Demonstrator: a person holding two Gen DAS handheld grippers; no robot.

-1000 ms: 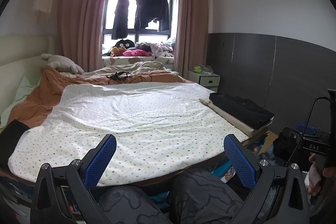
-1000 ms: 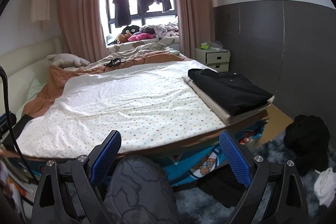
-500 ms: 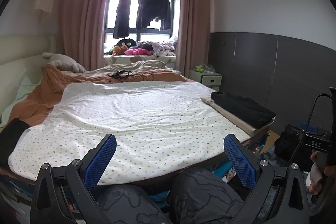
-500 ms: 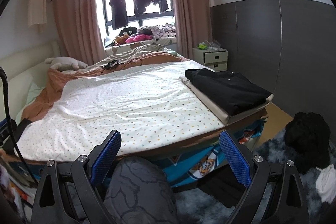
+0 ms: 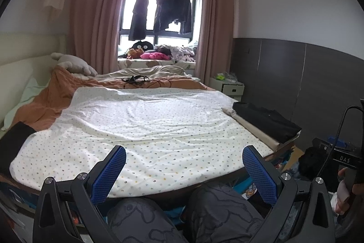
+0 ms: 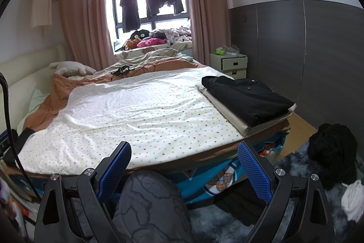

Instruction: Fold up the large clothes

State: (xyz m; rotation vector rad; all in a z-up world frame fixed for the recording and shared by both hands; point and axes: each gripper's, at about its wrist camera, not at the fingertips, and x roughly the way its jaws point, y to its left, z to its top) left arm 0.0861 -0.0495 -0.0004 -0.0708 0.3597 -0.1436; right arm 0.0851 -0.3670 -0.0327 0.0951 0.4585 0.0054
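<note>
Lying neatly folded on beige fabric, black garment [image 6: 248, 98] at bed [image 6: 141, 115] corner, both jaws apart, empty.

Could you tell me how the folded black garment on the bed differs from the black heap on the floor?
The folded black garment lies flat and squared on a beige folded piece at the bed's corner; the black heap sits crumpled on the rug. Both are black fabric, untouched by either gripper.

Pink curtains [image 6: 91, 15], white nightstand [image 6: 228, 65] — plush toy [image 5: 72, 62] by headboard.
</note>
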